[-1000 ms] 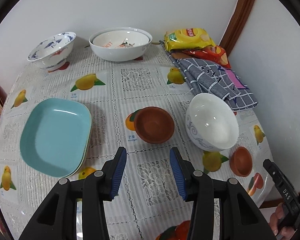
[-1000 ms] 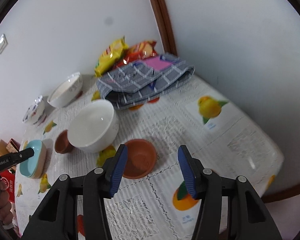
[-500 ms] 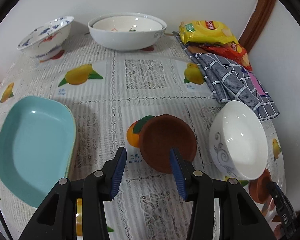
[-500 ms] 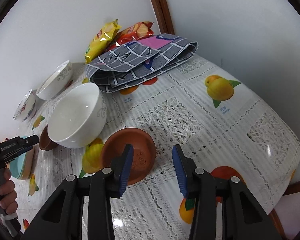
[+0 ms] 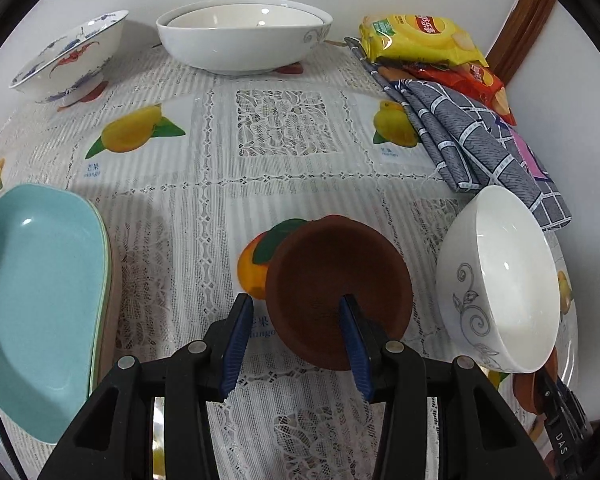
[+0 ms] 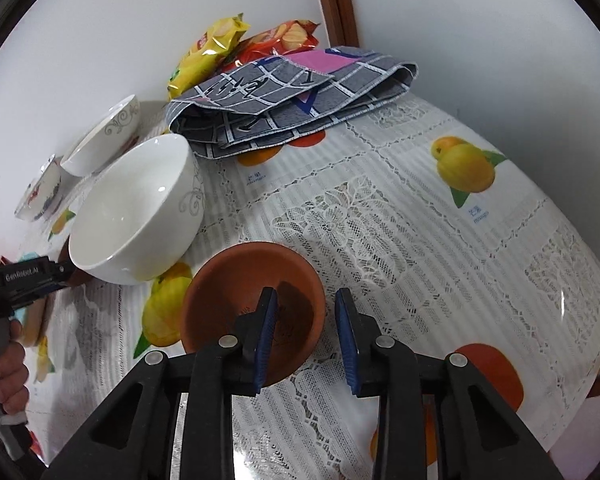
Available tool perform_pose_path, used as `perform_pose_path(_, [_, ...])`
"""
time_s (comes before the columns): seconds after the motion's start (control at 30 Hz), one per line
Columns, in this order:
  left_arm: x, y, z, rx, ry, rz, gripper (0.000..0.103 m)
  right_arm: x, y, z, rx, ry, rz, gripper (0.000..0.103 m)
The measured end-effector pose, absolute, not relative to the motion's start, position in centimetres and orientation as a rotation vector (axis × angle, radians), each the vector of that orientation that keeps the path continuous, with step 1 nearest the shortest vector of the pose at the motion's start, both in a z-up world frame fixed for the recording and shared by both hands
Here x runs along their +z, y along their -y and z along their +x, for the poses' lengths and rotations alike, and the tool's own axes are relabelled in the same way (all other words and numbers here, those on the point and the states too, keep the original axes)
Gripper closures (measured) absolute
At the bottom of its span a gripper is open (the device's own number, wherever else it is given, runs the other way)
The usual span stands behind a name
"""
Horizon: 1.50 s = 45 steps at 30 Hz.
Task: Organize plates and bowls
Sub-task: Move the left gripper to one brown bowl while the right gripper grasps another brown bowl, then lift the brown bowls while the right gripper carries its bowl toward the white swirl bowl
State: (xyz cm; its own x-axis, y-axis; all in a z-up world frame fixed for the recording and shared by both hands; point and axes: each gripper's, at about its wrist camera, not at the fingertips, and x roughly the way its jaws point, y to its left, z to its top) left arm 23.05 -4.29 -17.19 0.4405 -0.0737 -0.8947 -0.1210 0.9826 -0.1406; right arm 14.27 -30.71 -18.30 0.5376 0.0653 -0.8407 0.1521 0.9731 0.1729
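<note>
A small dark-brown bowl (image 5: 340, 280) sits mid-table. My left gripper (image 5: 296, 340) is open and straddles its near-left rim: one finger inside, one outside, neither pad pressing. A shallow terracotta saucer (image 6: 244, 300) lies beside a plain white bowl (image 6: 136, 216). My right gripper (image 6: 306, 336) hangs over the saucer's right rim with its jaws closing. The rim is between them and a gap still shows on both sides. Stacked teal plates (image 5: 40, 280) lie at the left. Two nested white bowls (image 5: 244, 36) and a blue-patterned bowl (image 5: 68, 60) stand at the back.
A folded grey checked cloth (image 6: 292, 100) and chip bags (image 5: 420, 40) fill the back right corner by the wall. The white bowl (image 5: 500, 280) stands close to the brown bowl's right. The table's edge curves near the right gripper. A hand (image 6: 4, 364) holds the left gripper.
Both grippers have come down and forward onto their brown dishes, so each rim now lies between the fingers. The right jaws have narrowed. The left jaws keep the same width.
</note>
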Motion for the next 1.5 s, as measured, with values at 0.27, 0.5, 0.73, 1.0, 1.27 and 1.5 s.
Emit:
perform_pose_path(0.27, [-17.3,4.8,23.1,0.031,-1.100,-0.168,0.062,-18.4,30.2,14.2,-0.065,-0.983,0.198,0.071])
perform_pose_path(0.5, [-17.3,4.9,23.1,0.054,-1.085,-0.170,0.061,-18.4,30.3,14.3,-0.068,-0.984,0.218,0.068])
perform_pose_path(0.73, [-17.3,4.9,23.1,0.039,-1.091,-0.174,0.075,-18.4,30.2,14.4,-0.058,-0.962,0.251,0.083])
perform_pose_path(1.0, [-16.6,4.2,22.5,0.024,-1.078,-0.220,0.093,-18.4,30.8,14.2,-0.053,-0.954,0.319,0.091])
perform_pose_path(1.27, [-16.4,4.0,21.5,-0.012,-1.090,-0.239,0.095,-17.2,30.3,13.5,-0.057,-0.929,0.308,0.093])
perform_pose_path(1.5, [-15.7,3.5,20.1,-0.023,-1.092,-0.246,0.096,-16.5,30.1,12.9,-0.063,-0.924,0.313,0.093])
